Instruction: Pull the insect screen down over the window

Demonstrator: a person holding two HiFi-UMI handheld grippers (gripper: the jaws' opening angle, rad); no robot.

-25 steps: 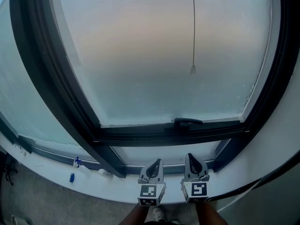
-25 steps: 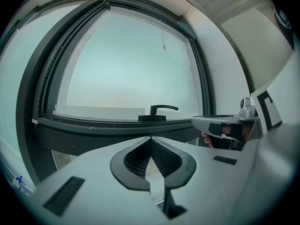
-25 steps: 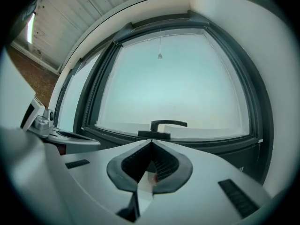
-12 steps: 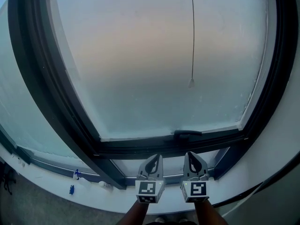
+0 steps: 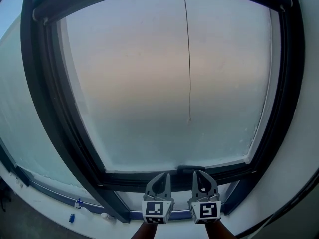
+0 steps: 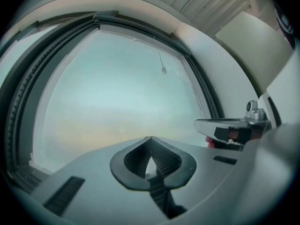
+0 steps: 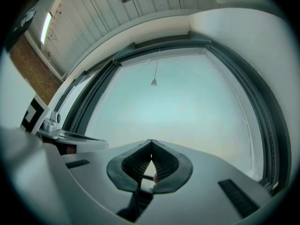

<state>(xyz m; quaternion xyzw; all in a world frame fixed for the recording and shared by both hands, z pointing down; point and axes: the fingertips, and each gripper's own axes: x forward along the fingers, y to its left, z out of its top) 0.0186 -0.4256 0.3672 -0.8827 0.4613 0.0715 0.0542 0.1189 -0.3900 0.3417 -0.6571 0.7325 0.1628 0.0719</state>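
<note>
1. Head view: pull cord hangs down the frosted window, its toggle ending just right of centre; thin, light and floppy I'd guess, so pinch right above the toggle; insect screen isn't showing, presumably rolled up in the top bar; left hand-held gripper and right hand-held gripper sit bottom centre, well below; white sill lower left.
2. Left hand-held gripper view: jaws pressed together, empty.
3. Right hand-held gripper view: same, closed on nothing; slatted ceiling and brick wall upper left.

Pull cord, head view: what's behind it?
Only the window pane, pale and hazy, set in its dark frame; the cord hangs in front of it. Whatever lies beyond the glass cannot be made out.
</note>
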